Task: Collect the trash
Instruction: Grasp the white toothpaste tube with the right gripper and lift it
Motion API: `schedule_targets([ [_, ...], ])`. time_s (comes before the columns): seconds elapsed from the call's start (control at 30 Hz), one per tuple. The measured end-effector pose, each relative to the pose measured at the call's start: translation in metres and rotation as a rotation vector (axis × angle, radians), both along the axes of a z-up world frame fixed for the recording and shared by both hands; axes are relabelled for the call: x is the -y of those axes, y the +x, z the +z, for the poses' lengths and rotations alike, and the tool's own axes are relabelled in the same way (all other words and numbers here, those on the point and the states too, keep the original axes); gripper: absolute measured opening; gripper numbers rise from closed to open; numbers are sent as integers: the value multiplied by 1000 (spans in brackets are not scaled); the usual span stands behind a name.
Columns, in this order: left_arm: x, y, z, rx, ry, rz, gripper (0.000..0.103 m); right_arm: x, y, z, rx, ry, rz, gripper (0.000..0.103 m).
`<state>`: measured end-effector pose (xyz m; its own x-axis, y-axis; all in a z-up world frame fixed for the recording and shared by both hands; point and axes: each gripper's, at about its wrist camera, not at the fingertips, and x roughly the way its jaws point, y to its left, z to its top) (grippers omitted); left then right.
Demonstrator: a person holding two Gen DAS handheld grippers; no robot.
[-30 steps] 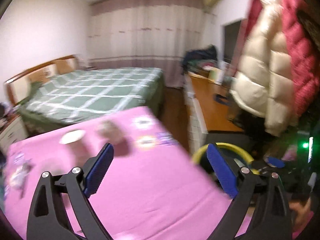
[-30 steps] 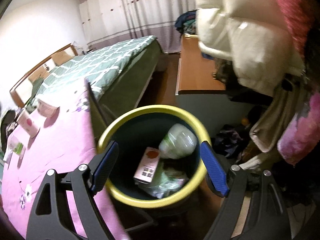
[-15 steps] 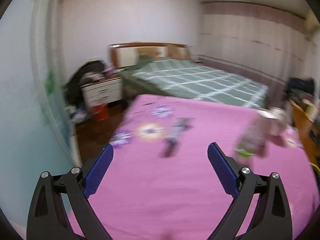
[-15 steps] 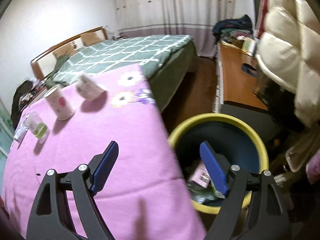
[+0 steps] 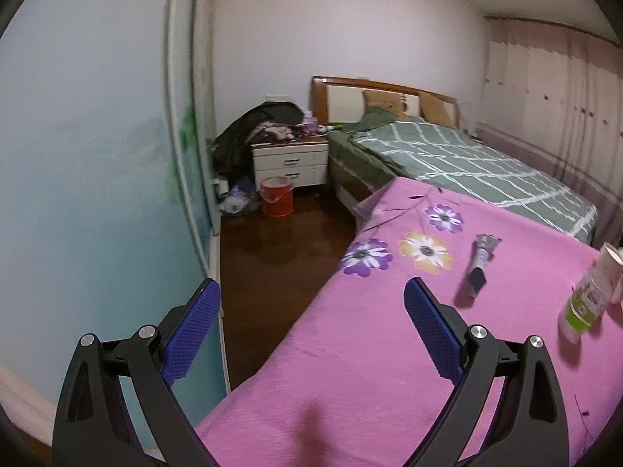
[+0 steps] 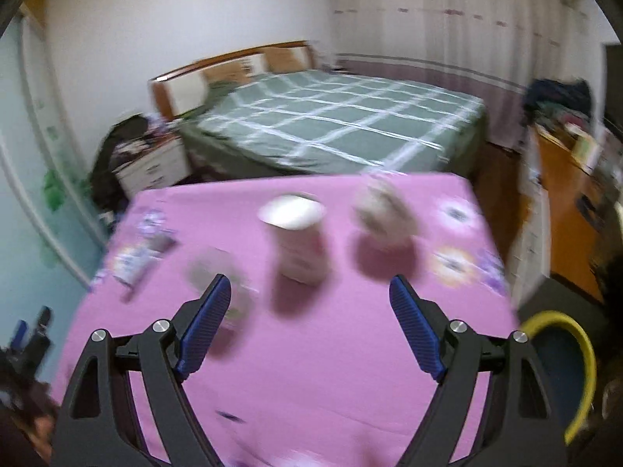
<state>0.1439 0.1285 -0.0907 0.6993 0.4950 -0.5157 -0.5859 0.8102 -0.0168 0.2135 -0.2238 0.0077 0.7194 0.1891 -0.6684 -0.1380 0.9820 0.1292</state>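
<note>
The pink cloth (image 6: 311, 369) with flower prints covers the whole table in front of the green bed (image 6: 331, 124). At the cloth's right edge, low down, stands the bin with the yellow rim (image 6: 584, 354). On the cloth, near its middle, a pink paper cup (image 6: 298, 241) stands upright; to the right of it lies a blurred crumpled thing (image 6: 383, 214). At the left of the cup stands a small bottle with green label (image 5: 584, 303), and further left lies a flat tube (image 5: 481, 260). The right gripper (image 6: 307, 325) and the left gripper (image 5: 307, 330) both hang over the cloth with jaws wide apart, holding nothing.
</note>
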Motion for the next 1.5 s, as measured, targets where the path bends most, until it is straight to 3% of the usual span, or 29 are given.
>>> schedule_targets([
  [0.17, -1, -3, 1, -6, -3, 53, 98, -90, 36, 4, -45, 11, 155, 79],
  [0.3, 1, -3, 3, -14, -1, 57, 98, -165, 71, -16, -142, -9, 246, 79],
  [0.57, 1, -3, 4, -11, -20, 46, 98, -237, 116, -58, -280, -92, 247, 77],
  [0.77, 1, -3, 5, -11, -35, 35, 98, -247, 127, -86, -325, -134, 215, 66],
  [0.93, 1, -5, 6, -8, -41, 33, 98, -236, 124, -99, -373, -83, 237, 33],
  [1.1, 3, -4, 6, -6, -33, 33, 98, -222, 103, -91, -324, -41, 261, 11],
  [1.3, 6, -7, 7, -4, -27, 29, 98, -199, 65, -49, -177, 7, 289, 10],
  [1.5, 6, -8, 8, -2, -27, 25, 98, -135, 20, -1, -47, 78, 274, 11],
])
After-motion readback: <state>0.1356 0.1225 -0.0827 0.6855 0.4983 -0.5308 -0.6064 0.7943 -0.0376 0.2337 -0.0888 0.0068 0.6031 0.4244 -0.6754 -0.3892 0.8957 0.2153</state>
